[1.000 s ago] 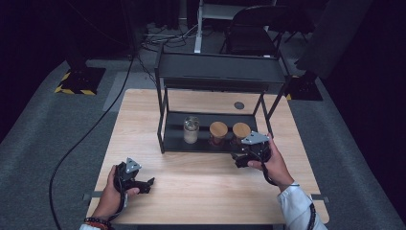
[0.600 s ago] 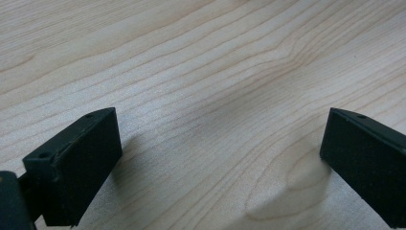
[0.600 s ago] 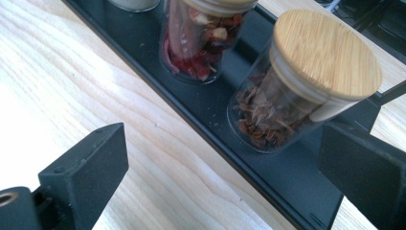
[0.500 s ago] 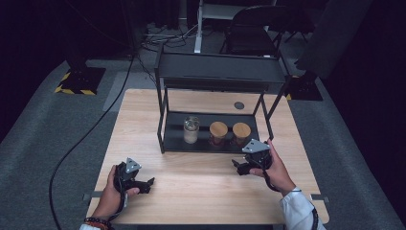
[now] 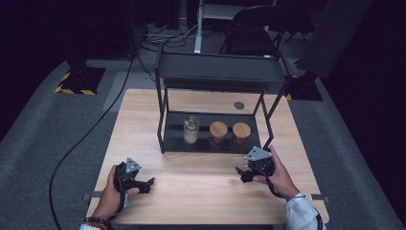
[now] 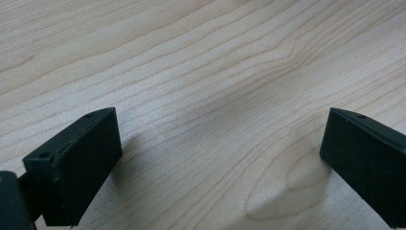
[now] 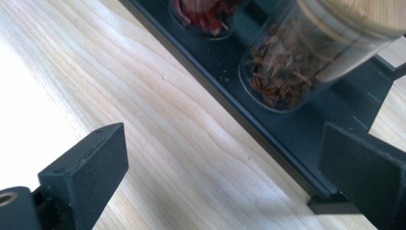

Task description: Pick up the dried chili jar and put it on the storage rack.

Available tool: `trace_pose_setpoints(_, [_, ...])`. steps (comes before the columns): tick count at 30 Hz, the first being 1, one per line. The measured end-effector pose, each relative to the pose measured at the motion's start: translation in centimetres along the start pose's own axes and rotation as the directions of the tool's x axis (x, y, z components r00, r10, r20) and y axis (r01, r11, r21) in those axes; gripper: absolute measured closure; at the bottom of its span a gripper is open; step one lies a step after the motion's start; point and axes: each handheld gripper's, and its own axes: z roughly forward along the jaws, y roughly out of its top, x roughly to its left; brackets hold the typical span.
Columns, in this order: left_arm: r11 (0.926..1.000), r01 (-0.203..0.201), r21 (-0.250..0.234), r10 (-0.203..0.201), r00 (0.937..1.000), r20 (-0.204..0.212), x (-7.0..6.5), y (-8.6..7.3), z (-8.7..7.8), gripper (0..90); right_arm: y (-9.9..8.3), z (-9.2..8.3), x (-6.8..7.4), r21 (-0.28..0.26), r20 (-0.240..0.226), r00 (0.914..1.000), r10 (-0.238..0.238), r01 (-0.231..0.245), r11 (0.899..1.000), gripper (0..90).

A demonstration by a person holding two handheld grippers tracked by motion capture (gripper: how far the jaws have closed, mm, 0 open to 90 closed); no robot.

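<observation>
Standing wide open and empty, the right tool [image 5: 245,173] sits just before the lidded jar [image 5: 241,133]; left tool [image 5: 143,184] far.

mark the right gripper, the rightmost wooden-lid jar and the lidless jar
right gripper [image 5: 242,173]: high view, between its fingertips.
rightmost wooden-lid jar [image 5: 241,130]: high view, on its lid.
lidless jar [image 5: 191,130]: high view, on its glass body.

You see the pale wooden table [image 5: 201,191] lit from above while the room around it sinks into black. In the right gripper view glare whitens the wood at 9 o'clock, and the cork-lidded glass jar [image 7: 311,52] at 1 o'clock is soft.
</observation>
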Motion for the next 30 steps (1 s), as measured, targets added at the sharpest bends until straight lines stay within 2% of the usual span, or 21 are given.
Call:
trace_pose_setpoints(12, [1.0,-0.001,0.0,0.001,1.0,-0.001,0.0,0.0,0.0,0.3,-2.0,-0.3,-0.3,0.049,0.022,0.9997,-0.014,0.013,0.999,3.3])
trace_pose_setpoints(21, [1.0,-0.001,0.0,0.001,1.0,0.0,0.0,0.0,0.0,0.3,-3.5,-0.5,-0.5,0.072,0.004,0.9999,0.011,-0.011,0.997,3.3])
trace_pose_setpoints(30, [1.0,0.0,0.0,0.0,1.0,0.0,0.0,0.0,0.0,0.2,-5.0,-0.8,-0.9,0.094,0.007,0.9987,0.051,-0.051,0.994,3.3])
